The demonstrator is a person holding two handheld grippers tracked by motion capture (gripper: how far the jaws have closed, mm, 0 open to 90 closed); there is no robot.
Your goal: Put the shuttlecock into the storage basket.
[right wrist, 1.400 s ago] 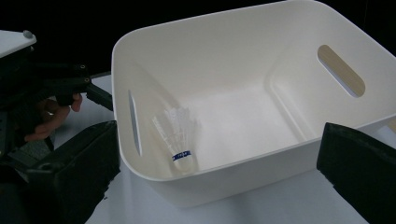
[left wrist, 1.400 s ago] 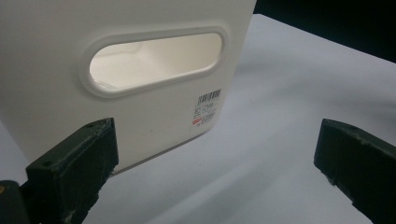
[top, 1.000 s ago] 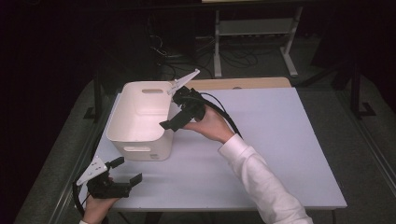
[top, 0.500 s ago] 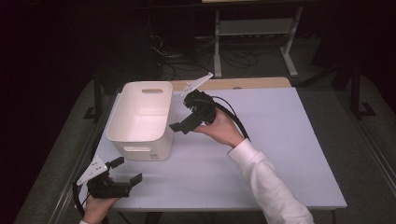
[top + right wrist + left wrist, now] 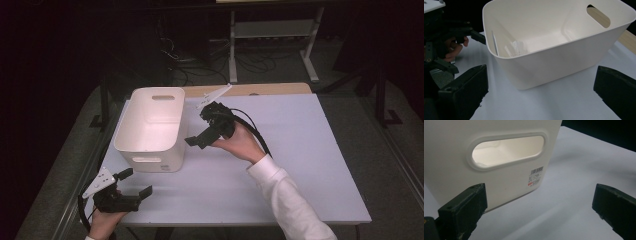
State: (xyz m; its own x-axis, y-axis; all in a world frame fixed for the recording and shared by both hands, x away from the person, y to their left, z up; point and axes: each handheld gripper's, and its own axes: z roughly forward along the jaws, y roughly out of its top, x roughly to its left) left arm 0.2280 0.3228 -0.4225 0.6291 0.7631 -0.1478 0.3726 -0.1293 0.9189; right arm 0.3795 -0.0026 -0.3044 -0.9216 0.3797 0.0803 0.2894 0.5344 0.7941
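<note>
I have a white bin [image 5: 152, 125] standing upright on the left part of the table [image 5: 300, 150], open side up. In the right gripper view something thin and clear lies in its bottom corner, but I cannot tell what it is. My right gripper [image 5: 200, 137] hangs just beside the bin's right wall, jaws spread wide and holding nothing. My left gripper [image 5: 134, 184] sits low at the near left corner of the table, just in front of the bin's near end, jaws also spread and empty.

I judge the bin to be thin moulded plastic: light, stiff enough to keep its shape, with smooth walls that would slip in a flat pinch. The rolled rim looks like the safest place for one jaw inside and one outside. The near handle slot [image 5: 506, 151], facing my left gripper, is another good hold, with a barcode label [image 5: 535, 176] below it. Lifted from one side, I expect the bin to tip
</note>
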